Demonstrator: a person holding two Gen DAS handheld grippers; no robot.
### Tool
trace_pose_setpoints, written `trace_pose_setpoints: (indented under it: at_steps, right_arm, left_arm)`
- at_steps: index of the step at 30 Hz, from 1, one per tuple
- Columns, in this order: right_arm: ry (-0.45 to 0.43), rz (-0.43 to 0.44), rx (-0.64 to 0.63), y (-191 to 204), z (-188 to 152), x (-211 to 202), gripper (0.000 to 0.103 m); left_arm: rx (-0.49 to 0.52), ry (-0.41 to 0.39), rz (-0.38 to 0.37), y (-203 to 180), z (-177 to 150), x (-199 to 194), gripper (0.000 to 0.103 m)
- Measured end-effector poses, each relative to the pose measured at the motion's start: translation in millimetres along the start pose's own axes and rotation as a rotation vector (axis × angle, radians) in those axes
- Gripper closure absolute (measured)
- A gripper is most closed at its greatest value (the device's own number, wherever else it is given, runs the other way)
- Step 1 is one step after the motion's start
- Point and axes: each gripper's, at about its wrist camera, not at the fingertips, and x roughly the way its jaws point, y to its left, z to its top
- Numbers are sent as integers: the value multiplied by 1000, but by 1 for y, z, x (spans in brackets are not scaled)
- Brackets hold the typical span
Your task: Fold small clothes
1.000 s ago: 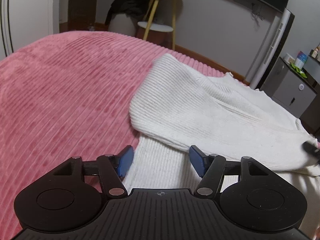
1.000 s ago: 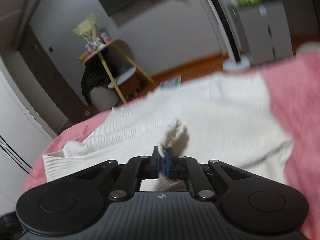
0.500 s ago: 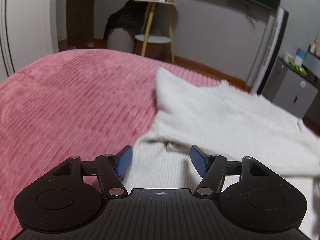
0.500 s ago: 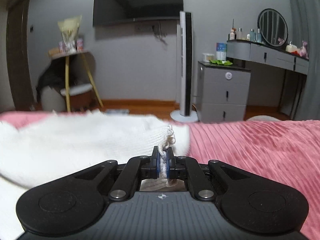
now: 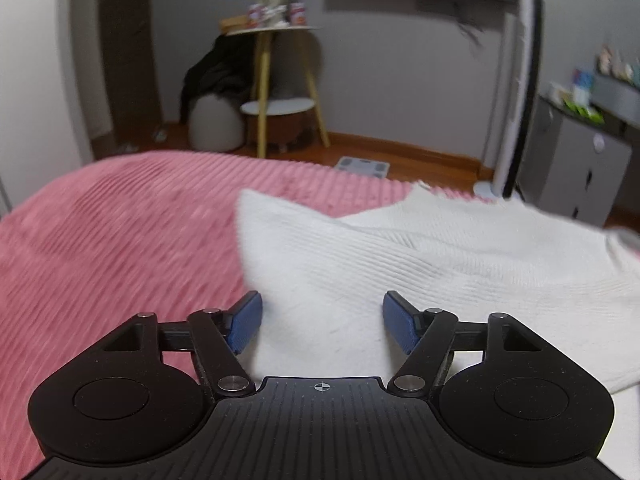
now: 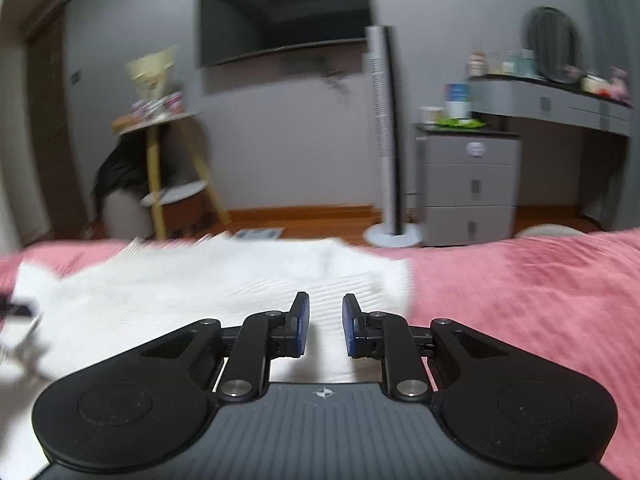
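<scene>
A white ribbed knit sweater [image 5: 400,256] lies folded over on a pink ribbed bedspread [image 5: 120,232]. My left gripper [image 5: 322,326] is open wide and empty, low over the sweater's near left part. In the right wrist view the sweater [image 6: 192,280] spreads to the left and ahead, its right edge against the pink bedspread [image 6: 520,288]. My right gripper [image 6: 324,326] is partly open and empty, just above the sweater near that right edge.
Beyond the bed's far edge stand a yellow-legged side table [image 5: 276,92], a white pouf with dark clothes [image 5: 212,120], a tower fan [image 6: 386,136], a grey drawer unit [image 6: 468,184] and a dressing table [image 6: 560,96]. A scale [image 5: 362,166] lies on the wooden floor.
My right gripper has opened and let go of the sweater fabric it was pinching. The sweater now lies flat. The left gripper has risen a little and stays open.
</scene>
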Motion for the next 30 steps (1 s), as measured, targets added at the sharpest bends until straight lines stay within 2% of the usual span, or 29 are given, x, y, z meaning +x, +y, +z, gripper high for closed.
trace_pose_setpoints:
  at_steps: [3,4,6,8,11,16,19,23,30]
  right_arm:
    - [63,-13,-73,10,-4,18,88]
    - [82,-35,-84,11,-5,22,88]
    - [101,-65,-132,13,-5,30,88]
    - [104,-88,-183,19,-8,37,88]
    - [106,-98,-214,24,-10,41,87]
    - [120,-79,-220,23,-3,33,84]
    - [139,-115,-229,25,4,6,72]
    - [171,-79,-141,15,-4,-39,64]
    - [298,-65,-68,-8,-38,-105,56]
  left_arm:
    - [84,27,41,-11,-6,21,21]
    - [80,28,40,-10,-9,26,19]
    - [74,13,46,-9,-13,31,6]
    - [54,18,50,-3,-16,37,1]
    - [-49,75,-6,16,-13,38,0]
    - [-3,102,49,16,-10,-1,1]
    - [11,88,45,24,-20,-27,1]
    - [27,111,57,31,-32,-49,1]
    - [49,136,71,39,-58,-87,1]
